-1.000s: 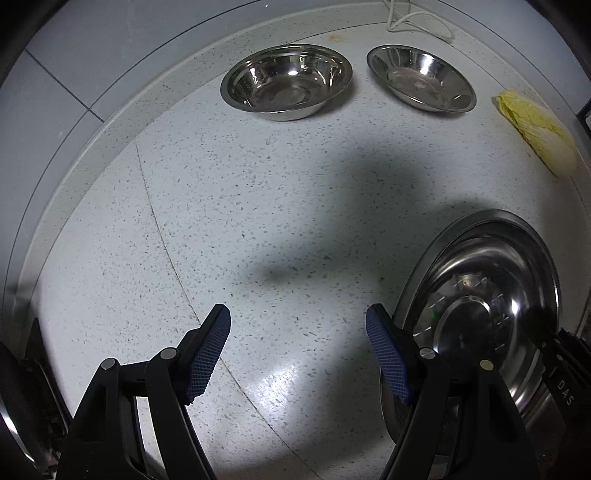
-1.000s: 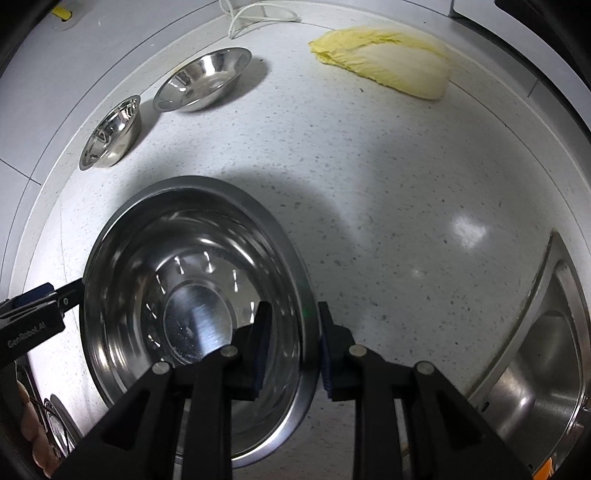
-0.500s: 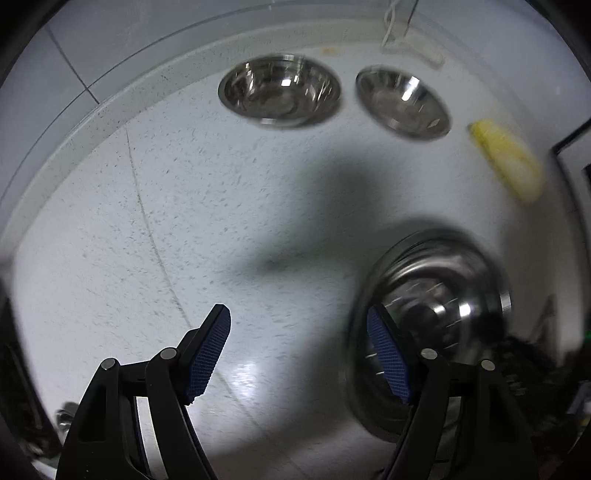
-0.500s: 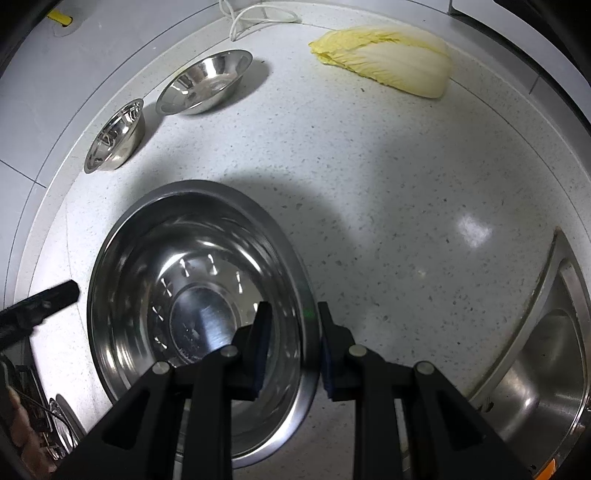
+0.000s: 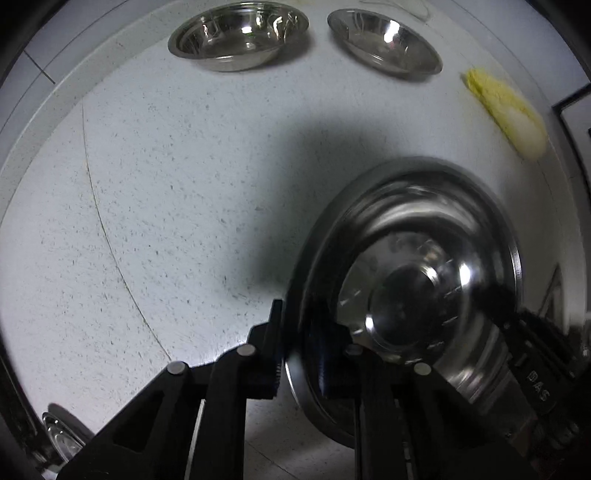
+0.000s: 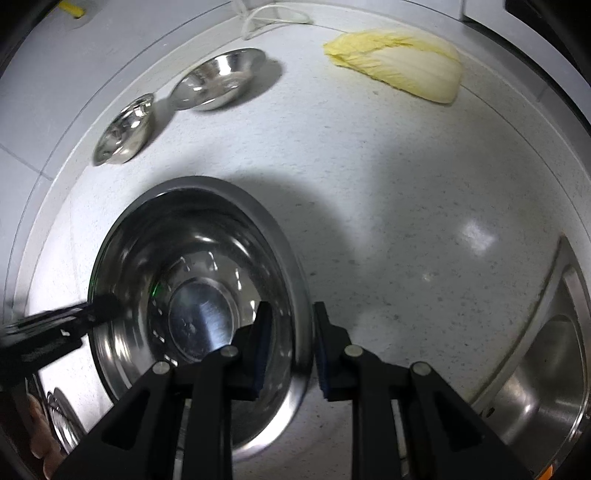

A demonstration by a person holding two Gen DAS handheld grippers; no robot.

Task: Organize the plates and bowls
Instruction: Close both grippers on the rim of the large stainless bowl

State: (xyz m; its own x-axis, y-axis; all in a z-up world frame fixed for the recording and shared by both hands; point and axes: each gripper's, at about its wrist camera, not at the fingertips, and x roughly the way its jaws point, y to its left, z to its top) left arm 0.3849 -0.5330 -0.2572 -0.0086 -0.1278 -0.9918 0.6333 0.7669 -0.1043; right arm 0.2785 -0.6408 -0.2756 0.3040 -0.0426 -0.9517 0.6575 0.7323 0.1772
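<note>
Left wrist view: the left gripper (image 5: 295,354) is clenched on the near left rim of the large round stainless steel basin (image 5: 406,280), one finger outside and one inside the wall. This basin sits on the speckled white stone countertop (image 5: 166,203). Behind it, near the back edge, stand a deep steel bowl (image 5: 238,35) and a shallower steel bowl (image 5: 384,40), side by side but apart. A pale yellow napa cabbage half (image 5: 508,118) lies to the right. The right gripper's black body (image 5: 532,373) blocks the basin's far side.

Right wrist view: the right gripper (image 6: 290,349) clamps the basin's (image 6: 192,295) right rim, blue pads (image 6: 260,354) straddling the wall. The left gripper (image 6: 92,310) grips the opposite rim. A steel sink (image 6: 546,373) lies at right, and a white cord (image 6: 273,16) runs along the back edge.
</note>
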